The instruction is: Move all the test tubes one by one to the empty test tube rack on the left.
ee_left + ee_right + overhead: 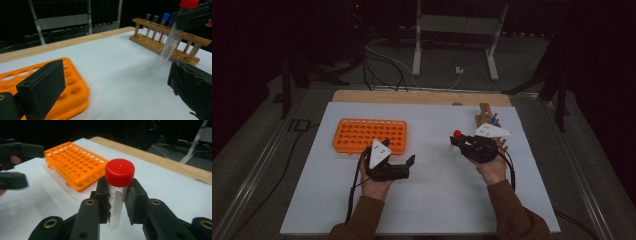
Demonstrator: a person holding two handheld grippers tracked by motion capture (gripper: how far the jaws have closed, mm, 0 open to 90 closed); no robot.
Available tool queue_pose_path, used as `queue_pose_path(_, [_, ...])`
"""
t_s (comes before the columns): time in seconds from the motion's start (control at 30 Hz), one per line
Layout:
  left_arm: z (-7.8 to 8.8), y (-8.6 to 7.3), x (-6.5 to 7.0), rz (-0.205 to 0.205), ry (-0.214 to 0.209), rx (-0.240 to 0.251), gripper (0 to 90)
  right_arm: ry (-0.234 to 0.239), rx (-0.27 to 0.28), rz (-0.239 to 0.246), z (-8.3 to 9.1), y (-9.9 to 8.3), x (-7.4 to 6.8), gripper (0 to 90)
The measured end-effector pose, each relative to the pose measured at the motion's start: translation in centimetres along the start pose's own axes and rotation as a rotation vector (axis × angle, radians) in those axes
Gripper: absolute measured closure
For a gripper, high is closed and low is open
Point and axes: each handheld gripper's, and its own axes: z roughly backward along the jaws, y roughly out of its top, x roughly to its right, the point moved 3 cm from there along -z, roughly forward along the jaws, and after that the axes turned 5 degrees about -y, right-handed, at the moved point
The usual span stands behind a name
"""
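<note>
**Red-capped tube held above the white sheet, orange rack as reference**

Item 1. Orange rack (369, 135): a flat plastic tray with many round holes, lying on the white sheet (432, 200) that covers the wooden table (412, 96). Every place below is given from this rack. In the right gripper view its holes show no tubes.

Item 2. Red-capped tube (117, 195): a clear plastic tube with printed graduations and a red screw cap. It stands roughly upright between the jaws of the right gripper, cap uppermost, its pointed lower end hanging free above the sheet. In the high view the red cap (457, 133) sits well to the right of the rack, at about the level of its near edge.

Item 3. Right gripper (117, 205): jaws closed tight on the tube just under the cap, pads pressing either side. Held in the person's right hand (493, 167), well apart from the rack.

Item 4. Left gripper (404, 167): jaws spread wide with nothing between them. It sits just in front of the rack's near right corner, in the person's left hand (374, 186). In its own view the rack lies under the left-hand jaw.

Item 5. Wooden rack (167, 41): a slatted stand on turned posts, far to the right of the orange rack and beyond the right gripper. It carries several capped tubes, among them one blue-capped tube (165, 18).
</note>
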Motion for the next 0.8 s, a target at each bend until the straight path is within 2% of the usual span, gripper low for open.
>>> queue_pose_path(0.13, [-1.6, 0.0, 1.4, -0.006, -0.017, -0.025, 3.5, 0.028, -0.011, 0.016, -0.9, -0.1, -1.3, 74.4])
queue_pose_path(0.33, [-3.4, 0.1, 2.8, -0.019, -0.064, -0.057, 8.0, 0.047, -0.016, 0.024, -1.4, 0.1, -2.1, 74.3])
queue_pose_path(0.37, [-3.8, 0.1, 3.1, -0.022, -0.072, -0.061, 12.6, 0.057, -0.017, 0.022, -1.7, 0.1, -2.4, 74.4])
queue_pose_path(0.6, [-5.1, 0.3, 4.4, -0.037, -0.102, -0.064, 25.1, 0.079, -0.022, 0.028, -2.2, 0.2, -3.3, 74.3])
queue_pose_path(0.8, [-5.7, 0.6, 4.8, -0.030, -0.145, -0.072, 48.6, 0.091, -0.025, 0.028, -2.5, 0.1, -3.7, 74.3])
